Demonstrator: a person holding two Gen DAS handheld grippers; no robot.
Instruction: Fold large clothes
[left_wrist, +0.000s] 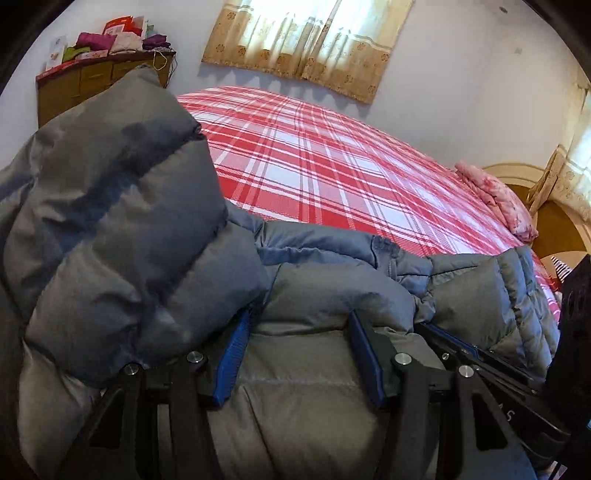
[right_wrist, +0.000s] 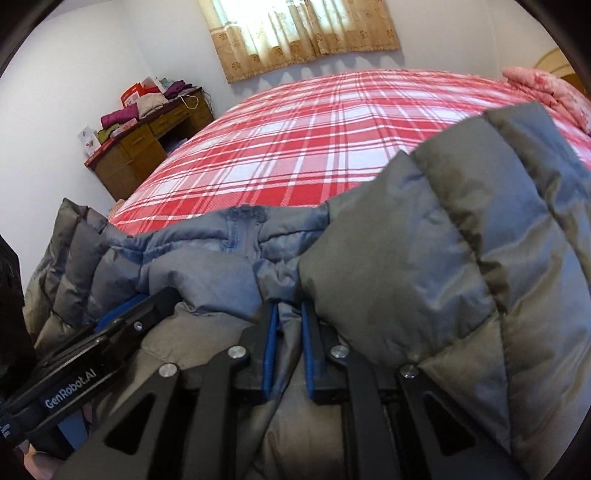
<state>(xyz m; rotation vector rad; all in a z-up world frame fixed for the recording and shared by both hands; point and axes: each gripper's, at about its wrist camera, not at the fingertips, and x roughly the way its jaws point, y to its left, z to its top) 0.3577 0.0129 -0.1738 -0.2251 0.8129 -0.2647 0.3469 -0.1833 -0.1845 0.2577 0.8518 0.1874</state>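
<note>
Two sets of tongs work one grey quilted puffer jacket (left_wrist: 303, 369), which lies bunched at the near edge of the bed with the red-and-white plaid sheet (left_wrist: 314, 158). We hold the left tongs (left_wrist: 299, 354) about half open, their blue pads straddling a puffy panel of the jacket; whether the pads press on it we cannot tell, though the fabric fills the gap. The right tongs (right_wrist: 290, 350) are nearly closed, pinching a thin fold of the jacket just below its zipped collar (right_wrist: 247, 221). We judge this pairing deliberate: a narrow pinch suits a thin seam, while a wide stance suits thick padding.

On each side a sleeve stands folded up and inward, one at the left of the left view (left_wrist: 110, 221) and one at the right of the right view (right_wrist: 461, 258), so we seem midway through folding. The far bed stays free as room for laying the jacket flat. A pink floral pillow (left_wrist: 498, 199) rests at the far right, and a brown wooden tabletop with stacked clothes (right_wrist: 147, 140) stands far left.
</note>
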